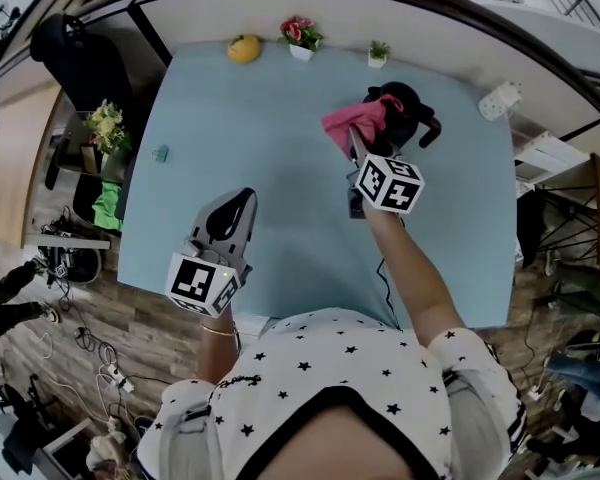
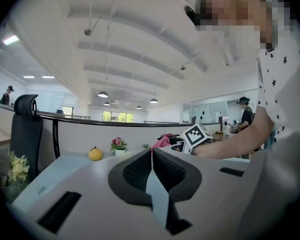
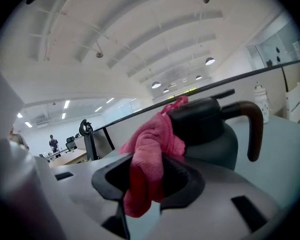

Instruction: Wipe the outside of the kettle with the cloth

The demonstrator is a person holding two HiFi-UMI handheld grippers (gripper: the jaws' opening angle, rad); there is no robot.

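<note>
A dark kettle (image 1: 408, 118) stands on the pale blue table (image 1: 260, 158), directly ahead of the right claw (image 1: 353, 146) and just past its tips. That claw pinches a pink cloth (image 1: 352, 120), which bunches out between the jaws and lies against the kettle's lid and the side to the claw's left. The kettle's curved handle juts out on the claw's right.

The left claw (image 1: 242, 203) hangs over the near part of the table, off to the right claw's left and closer to the person, well apart from the kettle. Its jaws are pressed together with nothing between them.

Far ahead of it, along the table's back edge, sit a yellow fruit (image 1: 244, 48), a pot of flowers (image 1: 301, 36) and a small green plant (image 1: 378, 54). A black office chair (image 1: 75, 53) stands beyond the table corner on its left.
</note>
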